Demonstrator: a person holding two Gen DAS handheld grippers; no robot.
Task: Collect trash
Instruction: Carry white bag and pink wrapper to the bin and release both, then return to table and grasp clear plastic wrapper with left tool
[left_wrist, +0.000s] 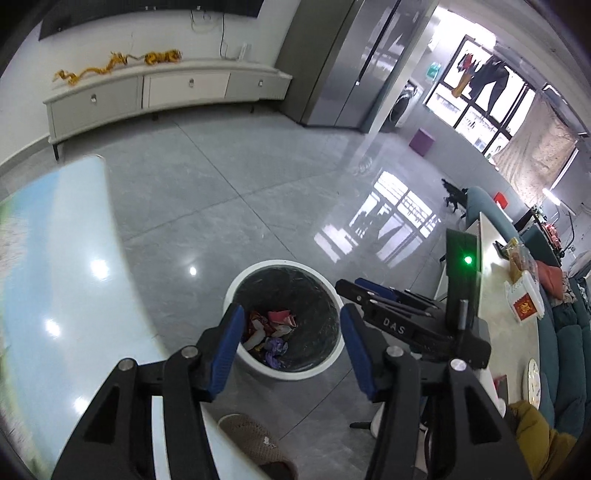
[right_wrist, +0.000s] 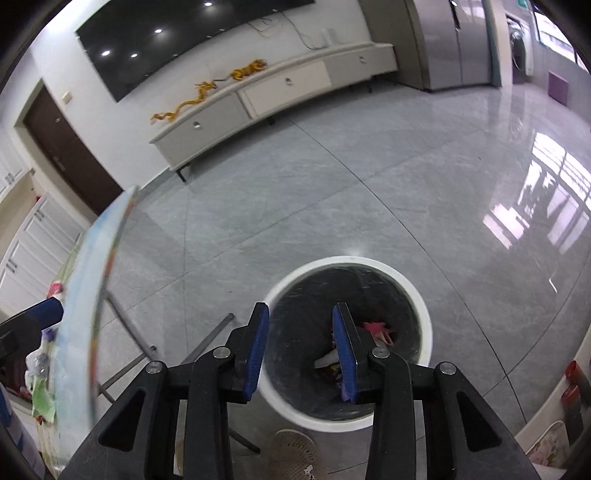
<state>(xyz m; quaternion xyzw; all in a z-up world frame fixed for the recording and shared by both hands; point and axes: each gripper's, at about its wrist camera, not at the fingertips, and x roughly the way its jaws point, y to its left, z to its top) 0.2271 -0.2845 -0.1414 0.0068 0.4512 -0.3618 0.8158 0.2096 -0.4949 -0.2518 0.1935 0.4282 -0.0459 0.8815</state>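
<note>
A white bin (left_wrist: 280, 263) with a black liner stands on the grey floor and holds crumpled wrappers (left_wrist: 271, 328). My left gripper (left_wrist: 291, 312) hangs over its mouth, open, with nothing between the blue pads. The right gripper (left_wrist: 351, 286) reaches in from the right, just above the bin's rim. In the right wrist view the right gripper (right_wrist: 301, 308) is open and empty above the bin (right_wrist: 347, 260), with wrappers (right_wrist: 376, 328) lying at the bottom. A blue fingertip (right_wrist: 46, 313) of the left gripper shows at the far left. More scraps (right_wrist: 40, 398) lie on the table there.
A table with a light-blue cover (left_wrist: 66, 258) borders the bin on the left, its metal legs (right_wrist: 207, 343) close by. A brown slipper (left_wrist: 255, 446) lies in front of the bin. A white counter (left_wrist: 495, 258) with a red-and-white box (left_wrist: 524, 306) runs along the right.
</note>
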